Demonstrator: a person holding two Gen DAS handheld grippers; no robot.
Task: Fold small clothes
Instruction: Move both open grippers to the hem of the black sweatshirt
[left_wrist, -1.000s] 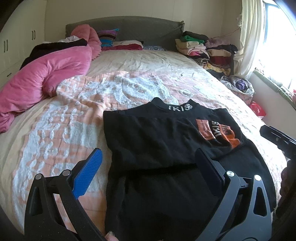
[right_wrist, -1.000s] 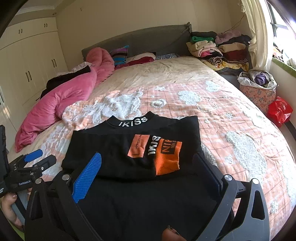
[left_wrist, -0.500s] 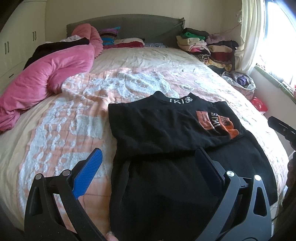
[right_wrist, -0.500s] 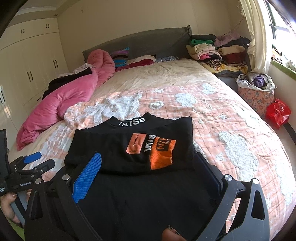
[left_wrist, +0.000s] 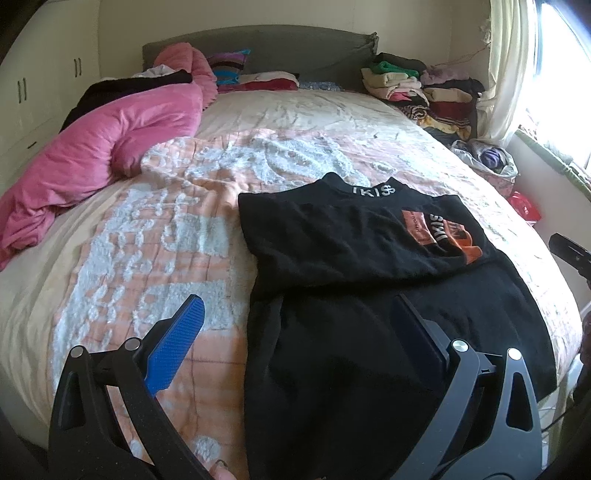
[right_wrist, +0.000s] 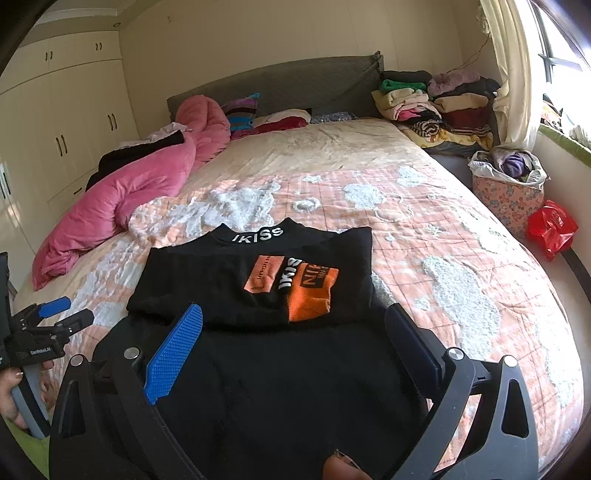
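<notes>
**Sweater half folded on the bed, both grippers empty**

Quilt (left_wrist: 110, 155) in pink lies bunched along the left side of the bed (right_wrist: 332, 147). The left gripper (left_wrist: 295, 325) hangs above the near left edge of the black sweater (right_wrist: 258, 280), fingers spread wide, gripping nothing. The sweater lies flat on the blanket (left_wrist: 147, 251), its top part folded down over the lower part. The right gripper (right_wrist: 295, 332) hovers over its lower part, fingers wide apart and empty. Stacked clothes (right_wrist: 436, 103) sit far right.

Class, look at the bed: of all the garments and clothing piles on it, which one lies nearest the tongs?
The black top with the orange patch and lettered collar: it lies flat directly before both open tongs, while the folded stacks sit far off beside the headboard.
</notes>
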